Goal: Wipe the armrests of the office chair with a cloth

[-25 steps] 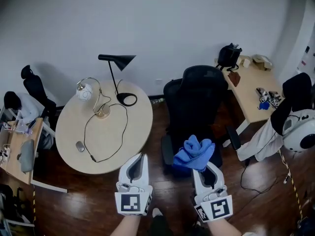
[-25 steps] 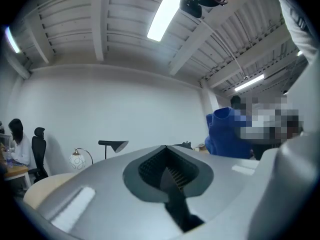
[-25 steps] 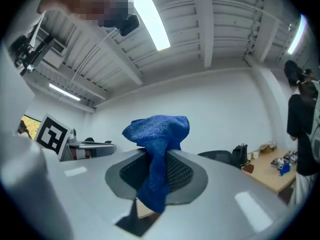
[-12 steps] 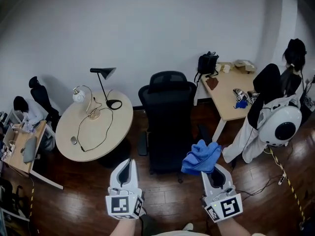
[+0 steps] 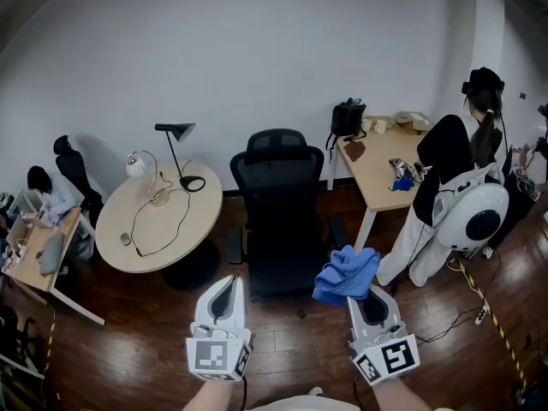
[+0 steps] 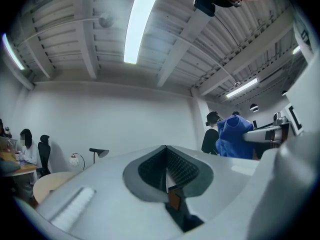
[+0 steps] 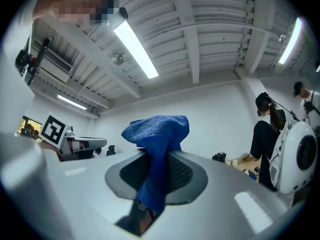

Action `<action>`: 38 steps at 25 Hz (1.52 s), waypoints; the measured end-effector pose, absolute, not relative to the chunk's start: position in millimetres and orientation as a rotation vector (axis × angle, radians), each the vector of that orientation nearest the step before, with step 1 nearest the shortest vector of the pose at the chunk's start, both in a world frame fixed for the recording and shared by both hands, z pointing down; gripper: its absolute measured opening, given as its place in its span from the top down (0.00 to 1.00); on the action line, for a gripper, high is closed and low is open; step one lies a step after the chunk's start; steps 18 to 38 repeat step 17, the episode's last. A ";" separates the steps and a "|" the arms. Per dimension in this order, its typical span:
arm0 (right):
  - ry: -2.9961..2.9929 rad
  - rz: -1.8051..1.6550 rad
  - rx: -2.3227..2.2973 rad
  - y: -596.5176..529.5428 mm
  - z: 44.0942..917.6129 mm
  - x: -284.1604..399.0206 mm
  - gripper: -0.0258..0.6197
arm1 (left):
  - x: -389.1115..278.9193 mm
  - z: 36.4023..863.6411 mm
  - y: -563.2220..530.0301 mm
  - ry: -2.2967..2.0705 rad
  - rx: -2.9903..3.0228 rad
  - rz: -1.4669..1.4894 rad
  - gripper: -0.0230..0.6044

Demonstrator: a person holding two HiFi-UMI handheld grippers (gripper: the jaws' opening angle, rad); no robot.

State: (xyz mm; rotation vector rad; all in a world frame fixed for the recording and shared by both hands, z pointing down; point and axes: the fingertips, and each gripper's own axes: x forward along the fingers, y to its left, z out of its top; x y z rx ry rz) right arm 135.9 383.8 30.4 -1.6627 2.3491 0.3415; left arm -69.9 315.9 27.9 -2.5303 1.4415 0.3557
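While the left claw [image 5: 229,281] is closed empty, the right claw's [image 5: 360,292] clamped cloth [image 5: 345,271] hides its tips.

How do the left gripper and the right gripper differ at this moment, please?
The left gripper has its jaws closed together on nothing, whereas the right gripper is clamped on a blue cloth that bunches up above its jaws. In the head view, the left gripper is low and left of the office chair, the right gripper low and right of it. Both are white, carry a marker cube and point forward toward the chair.
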 end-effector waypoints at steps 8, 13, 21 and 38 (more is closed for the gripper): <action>2.354 0.262 -1.642 390.3 31.1 135.0 0.84 | -73.7 31.7 328.8 1.426 -2.538 0.323 0.88; 2.370 0.256 -1.641 390.9 41.8 134.4 0.84 | -75.6 44.7 327.9 1.447 -2.544 0.329 0.88; 2.384 0.260 -1.634 393.9 50.1 133.8 0.84 | -68.4 55.5 331.0 1.431 -2.561 0.331 0.88; 2.384 0.260 -1.634 393.9 50.1 133.8 0.84 | -68.4 55.5 331.0 1.431 -2.561 0.331 0.88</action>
